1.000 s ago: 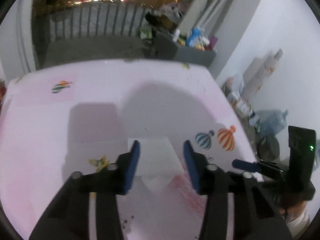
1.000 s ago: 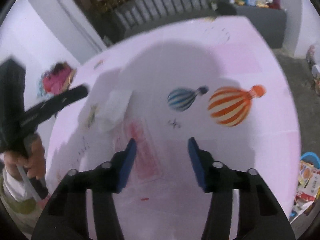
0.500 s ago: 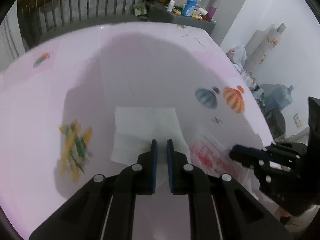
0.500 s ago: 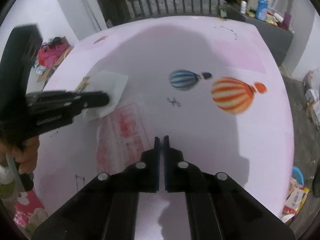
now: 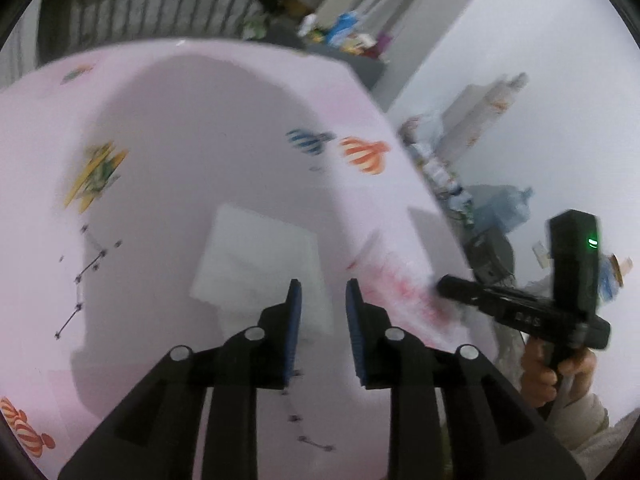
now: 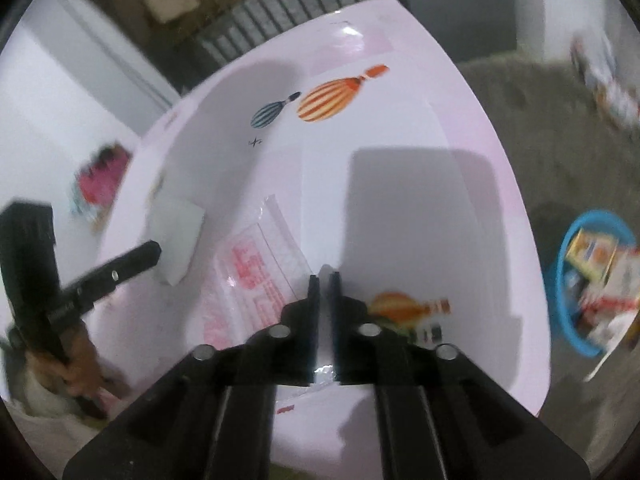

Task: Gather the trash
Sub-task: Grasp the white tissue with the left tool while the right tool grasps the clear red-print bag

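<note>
A white napkin (image 5: 256,264) lies flat on the pink table (image 5: 200,140). My left gripper (image 5: 323,300) hovers over the napkin's right edge. Its jaws are opening, and the pads touch nothing. To the right lies a clear plastic bag with red print (image 5: 404,292), with my right gripper (image 5: 444,289) at its far side. In the right wrist view that bag (image 6: 256,272) sits just left of my right gripper (image 6: 325,280). Its jaws are opening and stand a narrow slit apart, with only pale table showing through. The napkin (image 6: 176,236) and the left gripper (image 6: 136,260) appear at the left.
A blue basket (image 6: 592,280) full of packaging stands on the grey floor to the table's right. A grey bin (image 5: 344,48) with bottles sits beyond the far edge. A yellow-green shape (image 5: 96,172), wrapper or print, lies at the table's left. Clutter lines the white wall (image 5: 500,204).
Both grippers went from wide open to shut, then parted slightly. The left one slid to the napkin's right edge; the right one swung over to the printed bag.
</note>
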`<act>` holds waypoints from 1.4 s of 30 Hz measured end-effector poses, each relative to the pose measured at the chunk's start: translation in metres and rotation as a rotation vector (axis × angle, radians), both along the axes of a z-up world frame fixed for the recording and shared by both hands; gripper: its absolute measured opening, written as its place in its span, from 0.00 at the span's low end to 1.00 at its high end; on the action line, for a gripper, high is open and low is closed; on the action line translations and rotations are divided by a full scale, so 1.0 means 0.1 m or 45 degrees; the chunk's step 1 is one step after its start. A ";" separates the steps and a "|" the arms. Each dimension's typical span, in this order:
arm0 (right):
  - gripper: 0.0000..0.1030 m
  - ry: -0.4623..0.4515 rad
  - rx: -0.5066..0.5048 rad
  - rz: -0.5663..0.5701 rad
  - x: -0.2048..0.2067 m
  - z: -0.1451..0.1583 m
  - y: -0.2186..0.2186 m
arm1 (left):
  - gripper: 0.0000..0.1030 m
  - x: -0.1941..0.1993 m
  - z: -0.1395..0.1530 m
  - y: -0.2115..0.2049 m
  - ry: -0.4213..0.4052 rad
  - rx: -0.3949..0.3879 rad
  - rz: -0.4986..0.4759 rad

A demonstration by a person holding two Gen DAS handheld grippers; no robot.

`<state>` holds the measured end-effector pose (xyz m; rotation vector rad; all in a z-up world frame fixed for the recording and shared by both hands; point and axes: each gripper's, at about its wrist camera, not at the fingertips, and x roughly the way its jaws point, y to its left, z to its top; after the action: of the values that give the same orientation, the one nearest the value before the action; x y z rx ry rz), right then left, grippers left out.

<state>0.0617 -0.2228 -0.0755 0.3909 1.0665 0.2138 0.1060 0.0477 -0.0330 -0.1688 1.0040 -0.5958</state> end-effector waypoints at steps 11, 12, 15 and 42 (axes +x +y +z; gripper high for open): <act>0.28 0.092 0.077 -0.094 -0.29 0.07 -0.13 | 0.22 -0.08 -0.07 -0.59 0.032 0.036 -0.269; 0.28 0.104 0.100 -0.095 -0.34 0.05 -0.20 | 0.22 -0.06 -0.09 -0.62 0.038 0.048 -0.277; 0.28 0.139 0.196 -0.098 -0.38 0.01 -0.26 | 0.17 -0.02 -0.19 -0.70 0.086 0.092 -0.293; 0.02 0.098 0.409 -0.246 -0.30 -0.08 -0.33 | 0.11 -0.16 0.05 -0.48 -0.098 0.056 -0.201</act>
<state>0.0315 -0.2558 -0.0830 0.7926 1.0639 0.1988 0.0897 -0.0002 -0.0278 -0.0279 0.9608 -0.7182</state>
